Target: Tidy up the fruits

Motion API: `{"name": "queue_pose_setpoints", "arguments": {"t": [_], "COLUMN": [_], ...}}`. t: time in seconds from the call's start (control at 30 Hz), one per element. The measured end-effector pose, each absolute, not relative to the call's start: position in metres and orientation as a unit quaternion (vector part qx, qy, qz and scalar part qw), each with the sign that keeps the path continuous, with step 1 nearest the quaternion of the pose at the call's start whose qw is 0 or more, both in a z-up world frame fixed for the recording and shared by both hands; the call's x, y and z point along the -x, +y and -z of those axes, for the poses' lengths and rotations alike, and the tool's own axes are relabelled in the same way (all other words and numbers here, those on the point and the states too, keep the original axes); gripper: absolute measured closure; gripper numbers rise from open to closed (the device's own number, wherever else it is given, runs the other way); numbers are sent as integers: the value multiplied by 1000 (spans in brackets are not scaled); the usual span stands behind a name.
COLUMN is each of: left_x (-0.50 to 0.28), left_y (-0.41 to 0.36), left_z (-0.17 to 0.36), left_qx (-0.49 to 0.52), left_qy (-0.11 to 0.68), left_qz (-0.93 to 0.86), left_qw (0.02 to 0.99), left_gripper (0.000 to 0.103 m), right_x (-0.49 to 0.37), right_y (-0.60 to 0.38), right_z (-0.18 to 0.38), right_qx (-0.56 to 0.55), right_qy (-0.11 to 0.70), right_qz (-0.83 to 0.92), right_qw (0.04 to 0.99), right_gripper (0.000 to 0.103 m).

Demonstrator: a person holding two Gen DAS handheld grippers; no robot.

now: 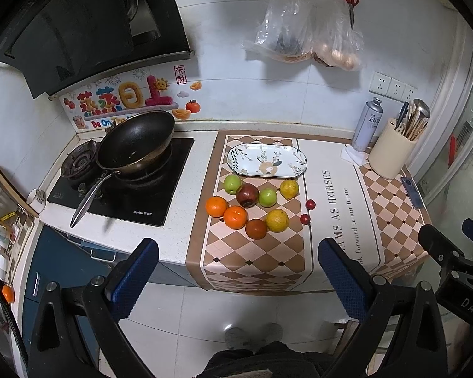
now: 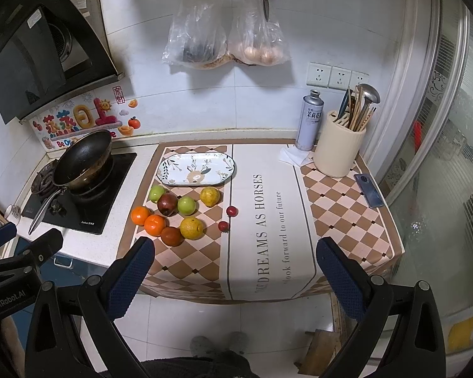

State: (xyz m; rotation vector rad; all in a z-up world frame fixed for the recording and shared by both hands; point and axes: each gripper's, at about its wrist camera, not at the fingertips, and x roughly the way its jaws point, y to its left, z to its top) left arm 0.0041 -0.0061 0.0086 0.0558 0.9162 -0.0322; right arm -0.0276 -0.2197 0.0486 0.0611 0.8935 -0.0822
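Hand-held gripper (image 2: pixel 233 271) agape — fruits (image 2: pixel 176 212) beyond, untouched

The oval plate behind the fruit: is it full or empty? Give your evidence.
Empty. The oval plate shows its whole leaf-and-deer pattern uncovered, and every fruit, such as the nearest green apple, lies on the checked mat in front of it.

The left gripper (image 1: pixel 238 269) hangs wide open over the edge of the counter, holding nothing — ahead of it a bunch of fruits (image 1: pixel 252 204) sits on the checked mat (image 1: pixel 255 258), just in front of the long plate (image 1: pixel 266 160) — and a black pan (image 1: pixel 135 138) rests on the stove (image 1: pixel 142 201).
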Motion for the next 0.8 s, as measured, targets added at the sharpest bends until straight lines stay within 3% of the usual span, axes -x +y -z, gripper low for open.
{"name": "queue_pose_setpoints", "arguments": {"t": [0.8], "left_x": [-4], "left_y": [-11], "left_z": [-3], "left_qx": [-24], "left_qy": [441], "left_qz": [1], "left_qw": [897], "left_gripper": [0], "right_x": [12], "right_y": [-238], "right_z": [-46], "right_qx": [-42], "right_qy": [431], "right_qz": [17], "right_qw": [901], "right_gripper": [0]}}
